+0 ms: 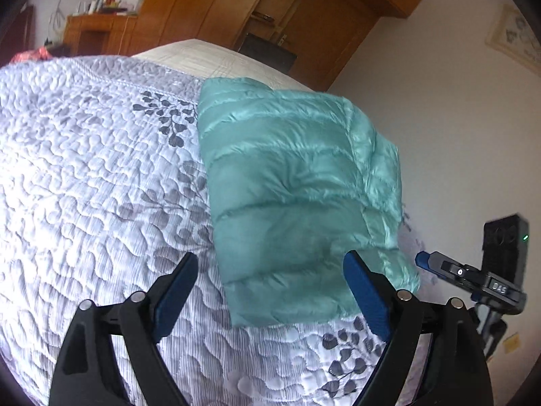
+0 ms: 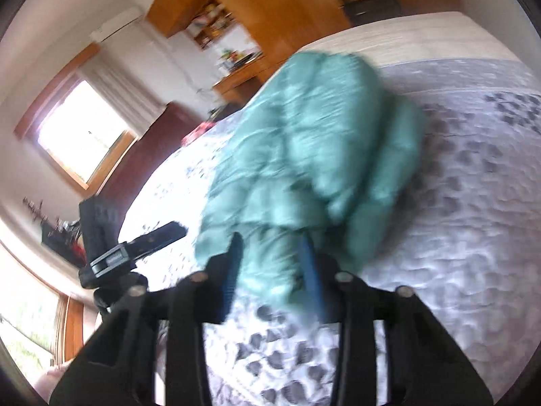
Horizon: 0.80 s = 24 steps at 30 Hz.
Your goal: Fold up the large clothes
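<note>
A teal quilted down jacket (image 1: 297,186) lies folded into a thick rectangle on the bed, toward its right side. My left gripper (image 1: 270,258) hangs above the jacket's near edge, open, with nothing between its blue pads. Off the jacket's near right corner is my right gripper (image 1: 439,265). The right wrist view is blurred. In it my right gripper (image 2: 272,238) has its jaws drawn narrow, and a puffy corner of the jacket (image 2: 304,142) fills the gap between the pads. My left gripper (image 2: 148,240) shows there on the left, over the bedspread.
The white quilted bedspread (image 1: 84,169) with grey leaf prints covers the bed. Beyond its far end stand a wooden wardrobe (image 1: 236,3) and shelves. The bed's right edge runs close to a white wall (image 1: 456,118). A window (image 2: 81,135) lies to the left.
</note>
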Tool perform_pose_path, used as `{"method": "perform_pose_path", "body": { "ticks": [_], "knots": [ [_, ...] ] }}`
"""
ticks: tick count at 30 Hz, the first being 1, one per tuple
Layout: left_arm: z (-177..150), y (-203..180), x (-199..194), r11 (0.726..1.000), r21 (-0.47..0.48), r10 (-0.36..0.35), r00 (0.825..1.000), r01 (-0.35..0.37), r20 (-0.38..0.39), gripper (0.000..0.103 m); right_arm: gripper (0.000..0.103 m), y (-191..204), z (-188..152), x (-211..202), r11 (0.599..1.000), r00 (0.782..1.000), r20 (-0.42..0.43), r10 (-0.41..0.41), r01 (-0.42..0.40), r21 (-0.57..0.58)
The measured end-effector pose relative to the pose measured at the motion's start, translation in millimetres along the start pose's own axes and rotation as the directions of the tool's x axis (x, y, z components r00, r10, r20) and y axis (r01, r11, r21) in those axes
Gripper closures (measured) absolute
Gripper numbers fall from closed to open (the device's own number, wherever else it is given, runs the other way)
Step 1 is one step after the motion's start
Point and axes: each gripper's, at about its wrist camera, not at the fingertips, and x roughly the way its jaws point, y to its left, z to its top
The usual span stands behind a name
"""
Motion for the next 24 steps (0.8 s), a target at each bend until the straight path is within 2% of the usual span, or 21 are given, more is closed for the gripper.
{"method": "perform_pose_path", "body": {
  "ticks": [3,7,12,13,17,20,22,24],
  "knots": [
    [-8.2,-2.4,7.8,0.996,0.052,0.072,0.997,-0.071,-0.020,0.016,0.080,9.6,-1.9,11.5,0.995,0.994,-0.044,-0.098,0.097,-0.023],
    [-15.3,4.8,25.0,0.991,0.073,0.113,0.992,-0.108,-0.063,0.015,0.087,-14.1,-15.8,21.5,0.990,0.986,-0.095,-0.136,0.139,0.020],
    [-14.1,13.3,29.8,0.996,0.035,0.087,0.993,-0.084,-0.082,0.015,0.087,-25.7,-14.9,26.9,0.989,0.985,-0.103,-0.138,0.142,0.035],
    [-13.1,12.2,25.9,0.996,0.033,0.086,0.993,-0.083,-0.077,0.016,0.084,-25.8,-14.1,23.5,0.988,0.985,-0.096,-0.146,0.150,0.029],
    [-12.8,3.9,1.8,0.994,0.049,0.101,0.994,-0.099,-0.041,0.014,0.080,0.2,-13.2,1.8,0.972,0.970,-0.065,-0.235,0.234,-0.009],
    [-20.4,-9.3,-23.8,0.987,0.079,0.140,0.990,-0.139,-0.016,0.006,0.065,12.7,-25.2,-15.1,0.957,0.956,-0.047,-0.290,0.290,-0.008],
    [-25.8,-15.2,-36.3,0.981,0.094,0.167,0.986,-0.167,0.004,0.004,0.039,20.1,-33.0,-24.2,0.948,0.948,-0.028,-0.317,0.317,-0.004],
    [-30.7,-19.4,-47.3,0.975,0.100,0.195,0.980,-0.197,0.028,0.004,0.031,28.3,-40.9,-33.0,0.936,0.936,-0.007,-0.351,0.351,-0.008]
  ]
}}
